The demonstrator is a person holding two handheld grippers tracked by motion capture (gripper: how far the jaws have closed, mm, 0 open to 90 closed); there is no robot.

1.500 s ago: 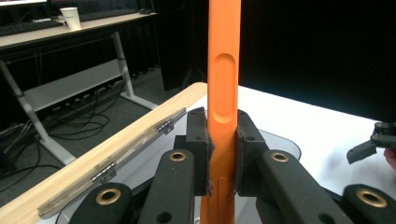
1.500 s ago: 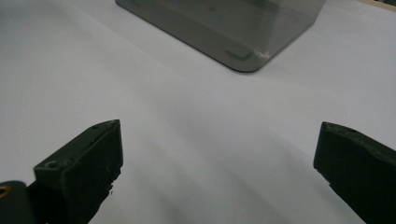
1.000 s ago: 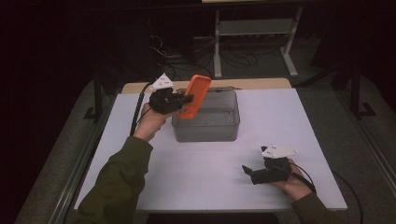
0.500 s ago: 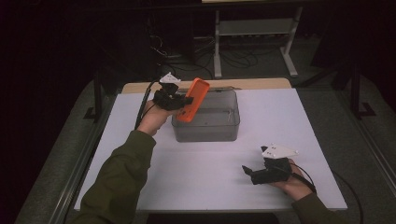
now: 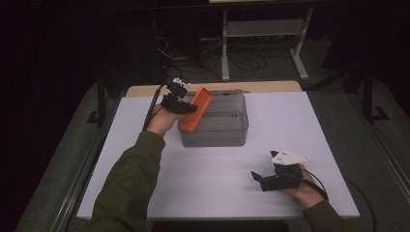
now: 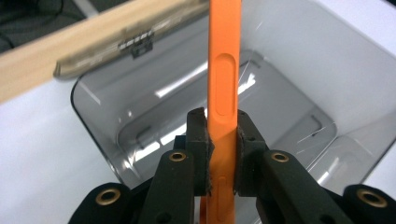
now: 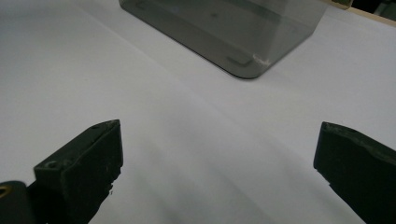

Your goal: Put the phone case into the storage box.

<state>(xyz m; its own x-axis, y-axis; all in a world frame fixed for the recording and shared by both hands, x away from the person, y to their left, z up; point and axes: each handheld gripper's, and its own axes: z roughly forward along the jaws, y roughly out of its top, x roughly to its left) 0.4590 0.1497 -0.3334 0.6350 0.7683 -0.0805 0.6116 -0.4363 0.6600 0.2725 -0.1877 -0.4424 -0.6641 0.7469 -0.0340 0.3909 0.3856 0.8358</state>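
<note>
Orange case lowered toward bin, left gripper clamping it (right gripper agape)

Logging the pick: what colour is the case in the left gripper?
Orange case, clearest in the left gripper view.

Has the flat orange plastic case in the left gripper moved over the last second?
Yes. The flat orange plastic case has dropped lower and leftward against the grey translucent bin, held by the left gripper.
</note>
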